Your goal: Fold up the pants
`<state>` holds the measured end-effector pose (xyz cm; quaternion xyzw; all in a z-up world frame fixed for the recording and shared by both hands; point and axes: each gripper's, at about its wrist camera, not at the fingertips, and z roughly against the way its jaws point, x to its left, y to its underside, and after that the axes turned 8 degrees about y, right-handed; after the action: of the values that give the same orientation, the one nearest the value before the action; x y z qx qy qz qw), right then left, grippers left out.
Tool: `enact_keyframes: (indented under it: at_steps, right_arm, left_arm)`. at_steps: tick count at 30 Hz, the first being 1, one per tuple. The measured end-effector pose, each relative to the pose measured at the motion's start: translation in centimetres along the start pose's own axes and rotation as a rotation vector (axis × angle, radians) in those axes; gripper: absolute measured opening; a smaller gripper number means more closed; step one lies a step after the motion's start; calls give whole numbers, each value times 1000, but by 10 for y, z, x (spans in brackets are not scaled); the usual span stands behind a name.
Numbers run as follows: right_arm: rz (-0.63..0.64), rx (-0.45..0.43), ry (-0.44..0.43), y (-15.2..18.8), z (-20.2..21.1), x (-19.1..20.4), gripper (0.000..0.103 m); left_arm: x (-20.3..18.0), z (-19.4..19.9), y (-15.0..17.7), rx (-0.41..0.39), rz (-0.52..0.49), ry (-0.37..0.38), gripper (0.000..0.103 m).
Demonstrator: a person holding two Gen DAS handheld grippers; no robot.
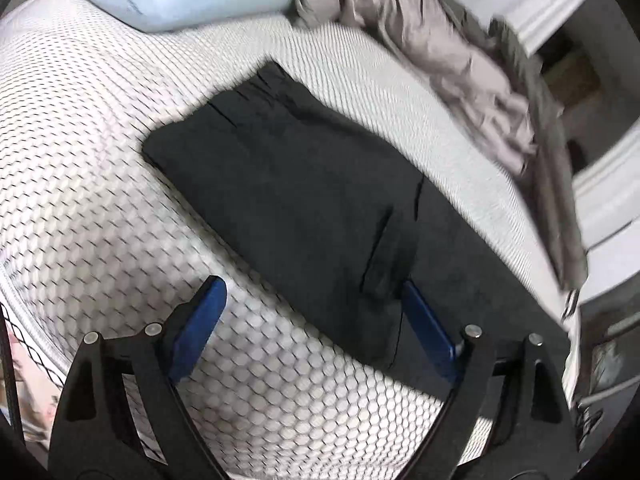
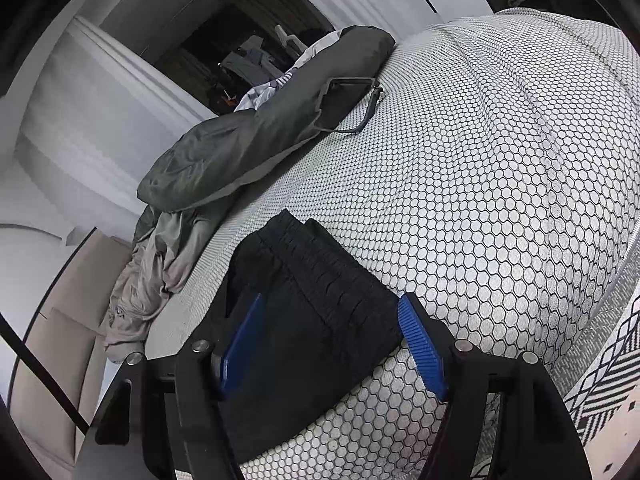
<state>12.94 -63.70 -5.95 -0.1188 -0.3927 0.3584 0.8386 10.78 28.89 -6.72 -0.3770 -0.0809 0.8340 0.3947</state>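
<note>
Pants: one, folded, on mattress; two grippers, both spread.

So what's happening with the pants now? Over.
Left gripper open, right gripper open. Black pants folded flat on mattress. Grey blanket off to side, nothing blocking.

Both tools look alike from here. The left gripper has a matte black frame of angled struts with long triangular cut-outs, and round silver pivot pins sit at the joints. Its fingers are flat blue pads. The right gripper is built the same way, black with silver pins, and its blue pads show fine ribbing across the face.
</note>
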Motion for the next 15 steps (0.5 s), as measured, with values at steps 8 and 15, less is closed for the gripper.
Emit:
enact_keyframes:
  at_steps: [8,15]
  right_arm:
    - [-15,-2,14,3,-1,-9,71]
    - [-1,-8,16,3,-2,-6,71]
  left_arm:
    - [19,-17,-31,-122,41,-4,7]
    - [23,-46,-39,-60,8,-160,22]
